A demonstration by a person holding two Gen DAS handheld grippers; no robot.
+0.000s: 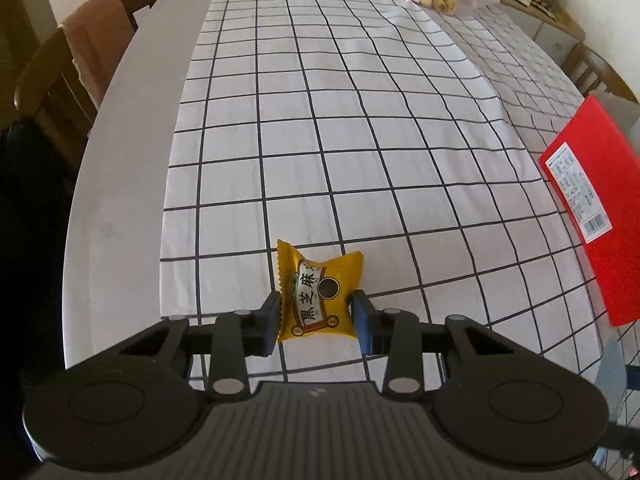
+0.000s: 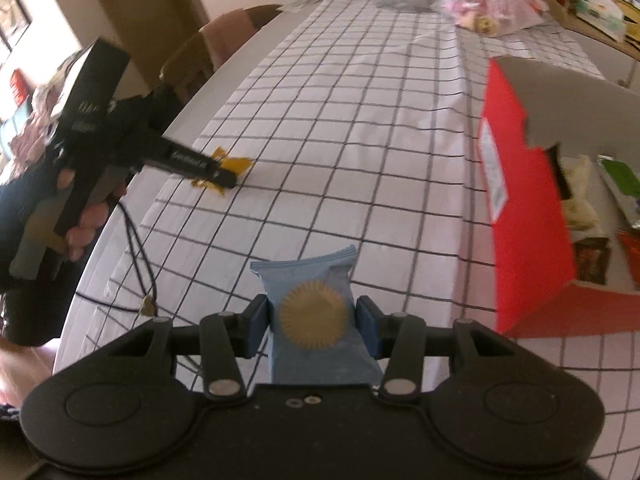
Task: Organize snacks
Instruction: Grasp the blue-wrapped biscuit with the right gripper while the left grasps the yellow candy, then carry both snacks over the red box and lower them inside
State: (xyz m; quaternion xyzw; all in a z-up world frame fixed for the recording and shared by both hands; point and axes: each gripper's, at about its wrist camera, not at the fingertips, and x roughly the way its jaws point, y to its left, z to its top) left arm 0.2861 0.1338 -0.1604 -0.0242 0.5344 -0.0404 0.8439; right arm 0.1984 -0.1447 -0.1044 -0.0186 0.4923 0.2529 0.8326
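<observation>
While our left tongs (image 1: 316,322) pinch the yellow packet (image 1: 318,296) by its edges and our right tongs (image 2: 312,330) clamp the blue packet (image 2: 316,328), either slick wrapper could slip before reaching the red box (image 2: 524,200).

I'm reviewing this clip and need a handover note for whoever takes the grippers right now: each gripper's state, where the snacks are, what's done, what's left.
Left gripper: pads against the yellow snack packet, which lies on the checked cloth.
Right gripper: shut on the blue snack packet, near the open red box.
Done: some snacks already lie in the box.
Left: probably box the blue packet, then the yellow.
</observation>
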